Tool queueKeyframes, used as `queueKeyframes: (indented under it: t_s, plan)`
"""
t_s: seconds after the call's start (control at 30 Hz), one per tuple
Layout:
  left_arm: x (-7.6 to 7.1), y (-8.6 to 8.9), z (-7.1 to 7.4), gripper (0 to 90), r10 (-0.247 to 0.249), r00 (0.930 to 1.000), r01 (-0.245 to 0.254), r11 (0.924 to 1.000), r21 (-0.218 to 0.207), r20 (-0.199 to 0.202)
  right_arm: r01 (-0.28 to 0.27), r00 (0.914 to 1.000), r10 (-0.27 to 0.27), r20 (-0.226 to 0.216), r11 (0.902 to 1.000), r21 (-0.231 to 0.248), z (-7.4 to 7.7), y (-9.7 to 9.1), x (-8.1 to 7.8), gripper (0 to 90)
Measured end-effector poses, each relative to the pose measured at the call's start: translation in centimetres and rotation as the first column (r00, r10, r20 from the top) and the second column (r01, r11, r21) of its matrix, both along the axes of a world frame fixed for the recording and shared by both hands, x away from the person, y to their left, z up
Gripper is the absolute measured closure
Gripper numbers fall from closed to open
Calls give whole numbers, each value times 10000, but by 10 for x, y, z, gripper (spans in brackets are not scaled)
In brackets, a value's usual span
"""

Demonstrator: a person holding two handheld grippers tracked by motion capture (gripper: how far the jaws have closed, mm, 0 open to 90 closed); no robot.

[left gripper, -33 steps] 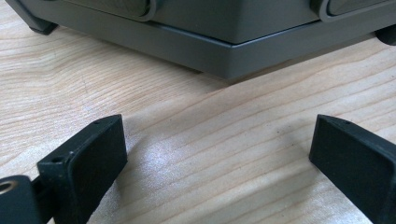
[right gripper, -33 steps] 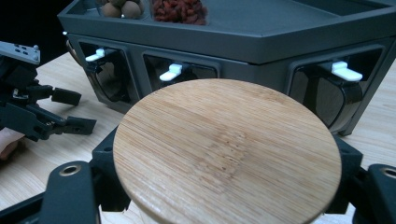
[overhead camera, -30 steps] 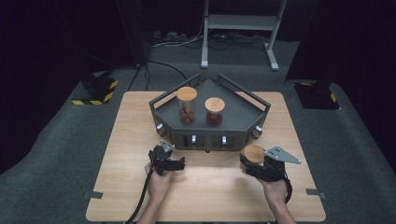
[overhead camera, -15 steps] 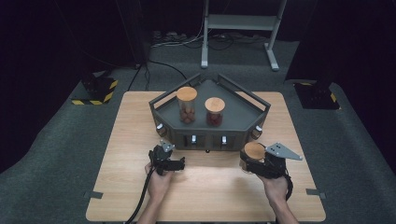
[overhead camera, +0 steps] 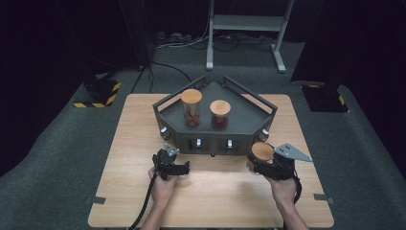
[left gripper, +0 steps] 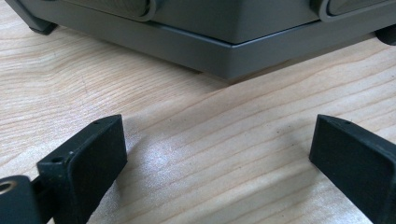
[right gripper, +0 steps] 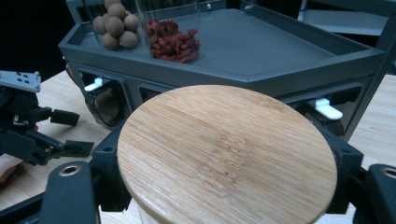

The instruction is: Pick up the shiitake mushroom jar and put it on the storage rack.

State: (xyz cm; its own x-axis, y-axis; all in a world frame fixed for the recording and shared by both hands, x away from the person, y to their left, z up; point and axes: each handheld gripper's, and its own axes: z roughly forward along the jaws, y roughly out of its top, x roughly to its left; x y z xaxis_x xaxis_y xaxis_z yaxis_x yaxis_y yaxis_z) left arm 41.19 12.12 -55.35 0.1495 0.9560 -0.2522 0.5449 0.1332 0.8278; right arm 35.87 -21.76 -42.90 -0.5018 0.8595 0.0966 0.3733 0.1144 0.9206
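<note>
A jar with a round bamboo lid (right gripper: 224, 140) sits between the jaws of my right gripper (right gripper: 227, 156), which is shut on it just under the lid. From above, that jar (overhead camera: 262, 150) and right gripper (overhead camera: 261, 160) are at the front right corner of a grey angular rack (overhead camera: 249, 112). Two more lidded jars stand on the rack, one with brown balls (overhead camera: 191, 109) and one with red berries (overhead camera: 220, 116). My left gripper (overhead camera: 176, 160) rests low over the wooden table (overhead camera: 134, 143), open and with nothing in it (left gripper: 217, 140), facing the rack's base (left gripper: 210, 28).
The rack's front face carries small white latches (overhead camera: 198, 143). Past the table's far edge, a black-and-yellow striped block (overhead camera: 98, 93) lies on the floor at left. A dark base (overhead camera: 325, 98) is at right and a metal stand (overhead camera: 244, 21) is behind.
The right gripper with its jar has edged slightly toward the rack. The left gripper has stayed where it was.
</note>
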Motion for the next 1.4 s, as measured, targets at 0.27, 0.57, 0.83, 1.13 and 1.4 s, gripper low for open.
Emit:
queueKeyframes:
  t_s: [0.27,0.57,0.83,1.13,1.4]
  plan:
    - [0,0,0,37,-5,10000,5,10000,7,-3,-20,9999,20,104,10000,-28,4,-1,3,246]
    - [0,0,0,37,-7,10000,7,10000,8,-1,-170,9996,171,223,9998,-40,11,-2,6,247]
    - [0,0,0,37,-18,10000,18,10000,23,-5,-301,9989,302,352,9995,-47,16,-1,9,246]
    - [0,0,0,37,-5,10000,5,10000,8,-6,-328,9985,328,443,9995,9,21,0,14,246]
    - [0,0,0,37,-2,10000,2,10000,5,0,-274,9986,272,464,9996,50,27,1,19,246]
